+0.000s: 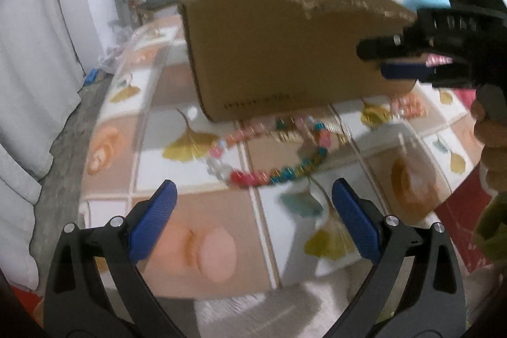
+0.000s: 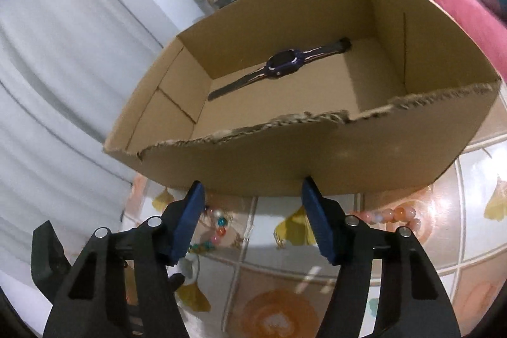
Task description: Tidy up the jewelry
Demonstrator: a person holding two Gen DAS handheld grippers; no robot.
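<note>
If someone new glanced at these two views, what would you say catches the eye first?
The big open cardboard box at the centre of the table, with a dark blue watch lying on its floor. Next, the colourful bead necklace on the patterned tablecloth before the box, beyond the open left gripper.

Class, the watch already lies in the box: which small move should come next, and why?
Probably lower the open left gripper onto the colourful bead necklace lying on the table in front of the cardboard box. The watch is already inside, both grippers are empty, and the beads lie just ahead of its fingers.
</note>
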